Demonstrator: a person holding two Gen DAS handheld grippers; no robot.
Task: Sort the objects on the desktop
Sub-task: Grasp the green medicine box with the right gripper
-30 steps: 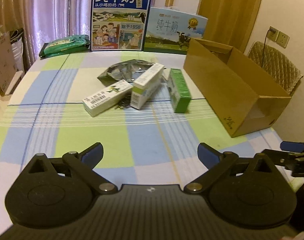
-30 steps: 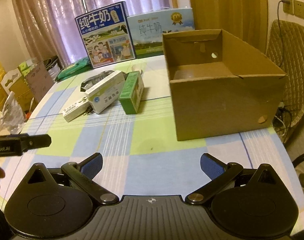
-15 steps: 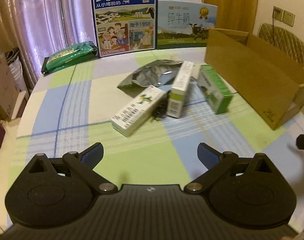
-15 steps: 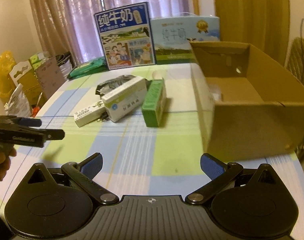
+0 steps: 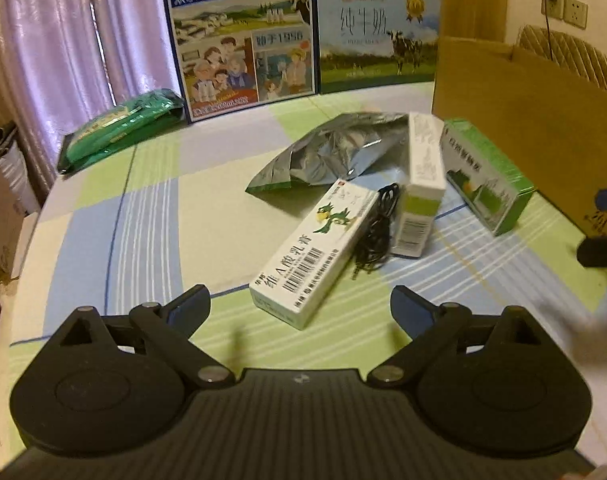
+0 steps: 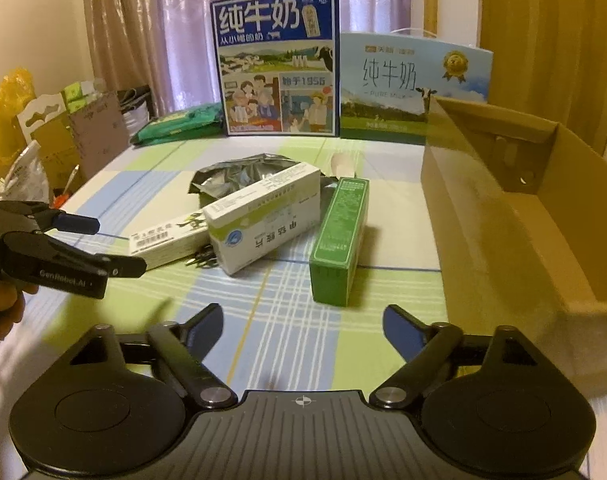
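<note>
Approach, left wrist view: left gripper, spread and empty, has closed in on long white box. Right wrist view: right gripper, spread, empty, nearer green box; cardboard box awaits.

tablecloth: woven cloth, matt, checked | foil bag: crinkled, shiny metallic film | carton: plain brown corrugated cardboard, matt | white box, green box: smooth printed card, slight sheen | cable: black, thin | left gripper, right gripper: matt black plastic, small metal pivots
</note>
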